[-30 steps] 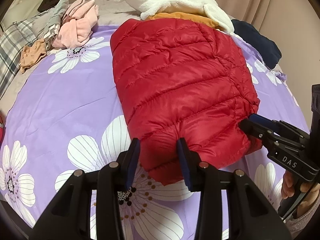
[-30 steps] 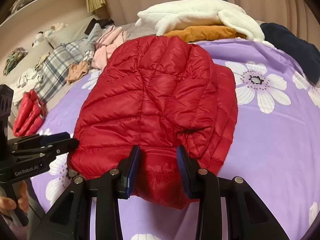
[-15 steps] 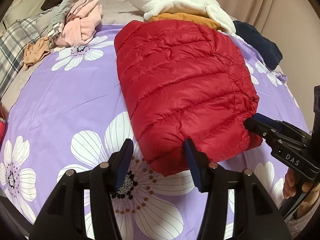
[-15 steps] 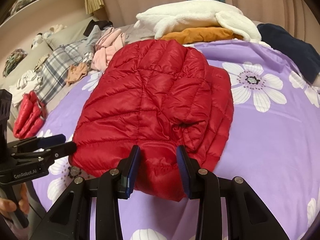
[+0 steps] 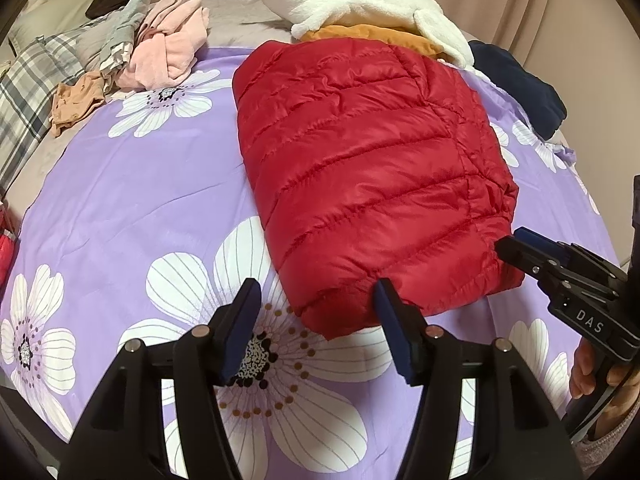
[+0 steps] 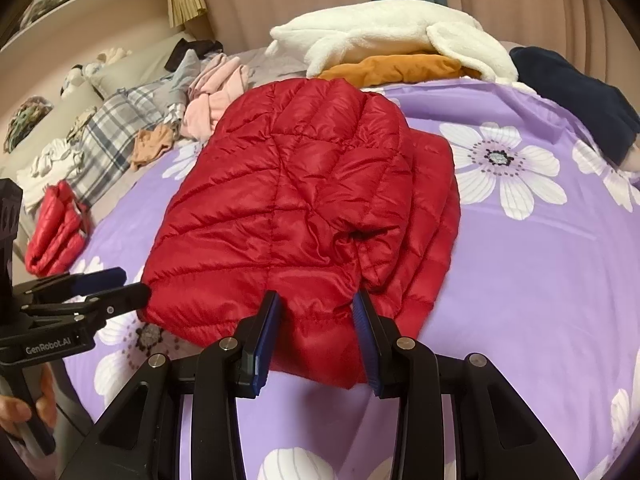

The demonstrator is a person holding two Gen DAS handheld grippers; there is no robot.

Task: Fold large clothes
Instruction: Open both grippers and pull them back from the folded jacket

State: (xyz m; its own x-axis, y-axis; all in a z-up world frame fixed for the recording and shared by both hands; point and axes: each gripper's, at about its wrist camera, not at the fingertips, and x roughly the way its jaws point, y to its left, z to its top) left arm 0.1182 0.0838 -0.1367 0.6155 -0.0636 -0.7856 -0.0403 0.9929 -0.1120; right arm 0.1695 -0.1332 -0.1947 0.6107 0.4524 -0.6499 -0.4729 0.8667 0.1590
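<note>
A red puffer jacket (image 5: pixel 360 160) lies folded on the purple flowered bedsheet (image 5: pixel 140 200). In the left wrist view my left gripper (image 5: pixel 316 320) stands at the jacket's near corner. Its jaws are opening, the corner lies loosely between them, and the pads do not press it. The right wrist view shows the jacket (image 6: pixel 300 200) with its near hem bunched between the blue pads of my right gripper (image 6: pixel 316 328), which is shut on it. From the left wrist view the right gripper (image 5: pixel 516 246) meets the jacket's right corner. The left gripper (image 6: pixel 124 286) shows at the jacket's left corner.
At the far edge of the bed lie a white fleece (image 5: pixel 360 0) over an orange garment (image 5: pixel 372 36), a navy garment (image 5: pixel 520 84), pink clothes (image 5: pixel 168 52) and plaid fabric (image 5: pixel 24 92). A small red garment (image 6: pixel 56 228) sits at the left. A hand (image 5: pixel 596 372) holds the right gripper.
My left gripper's jaws have spread apart and let go of the jacket's near hem. The right gripper keeps its hold unchanged.
</note>
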